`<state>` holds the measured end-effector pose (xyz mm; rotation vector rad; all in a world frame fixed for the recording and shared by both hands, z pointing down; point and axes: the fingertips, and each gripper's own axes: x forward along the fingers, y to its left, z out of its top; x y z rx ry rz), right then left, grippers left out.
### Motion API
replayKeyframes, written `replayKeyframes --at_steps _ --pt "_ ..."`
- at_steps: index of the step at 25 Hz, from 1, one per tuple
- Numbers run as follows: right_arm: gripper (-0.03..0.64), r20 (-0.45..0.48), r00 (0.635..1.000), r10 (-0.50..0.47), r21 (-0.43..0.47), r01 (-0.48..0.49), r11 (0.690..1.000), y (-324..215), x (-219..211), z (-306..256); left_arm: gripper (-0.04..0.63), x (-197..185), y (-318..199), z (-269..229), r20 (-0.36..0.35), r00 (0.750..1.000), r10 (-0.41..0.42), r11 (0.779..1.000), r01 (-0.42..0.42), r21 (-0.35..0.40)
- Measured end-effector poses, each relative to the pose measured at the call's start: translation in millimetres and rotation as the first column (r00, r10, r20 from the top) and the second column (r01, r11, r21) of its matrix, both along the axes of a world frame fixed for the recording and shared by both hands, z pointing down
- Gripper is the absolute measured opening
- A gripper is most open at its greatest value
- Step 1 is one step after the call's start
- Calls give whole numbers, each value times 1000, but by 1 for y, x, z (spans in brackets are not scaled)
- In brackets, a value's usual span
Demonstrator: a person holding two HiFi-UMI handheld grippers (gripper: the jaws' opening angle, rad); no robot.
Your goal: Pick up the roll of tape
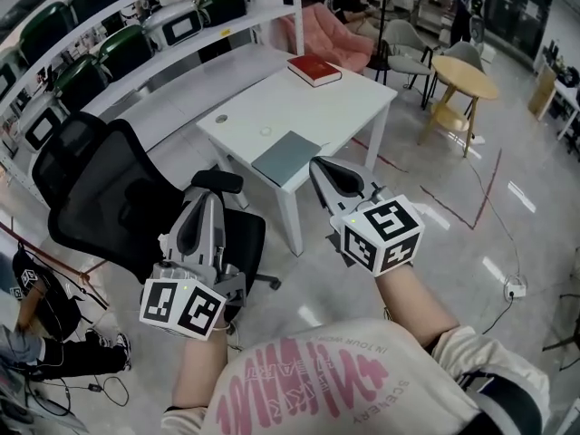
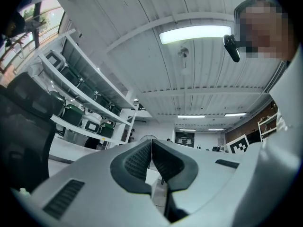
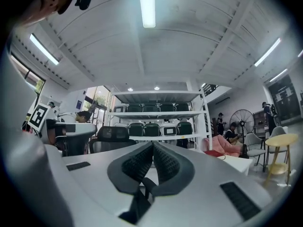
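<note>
Both the left gripper [image 1: 208, 198] and the right gripper [image 1: 319, 164] have their fingers pressed together on nothing, short of the white desk [image 1: 344, 98]. A black office chair [image 1: 100, 188] stands below the left one, beside the desk. The roll of tape [image 1: 265, 131], if the small pale ring is it, lies on the desk near a grey notebook [image 1: 286, 157]. A red book [image 1: 314, 69] lies at the far edge. Shelves [image 1: 237, 14] behind hold green and white cases [image 1: 125, 49].

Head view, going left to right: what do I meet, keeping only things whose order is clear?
black office chair → left gripper → right gripper → round wooden table. The grey folder and the red book overlap the right gripper's span, so they are left out.
</note>
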<state>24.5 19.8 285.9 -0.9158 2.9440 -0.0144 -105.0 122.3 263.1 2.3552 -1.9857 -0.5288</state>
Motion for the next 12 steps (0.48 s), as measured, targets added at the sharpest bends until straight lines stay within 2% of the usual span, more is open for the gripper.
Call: replayKeyframes --at_steps 6,12 --pt "17 3 1000 6 -39 -5 999 -35 -4 14 25 -6 -39 9 -8 1000 8 1000 -8 -22" --pt "17 15 1000 16 -48 -15 999 -98 -16 25 25 -13 -111 16 5 999 38 999 -38 -14"
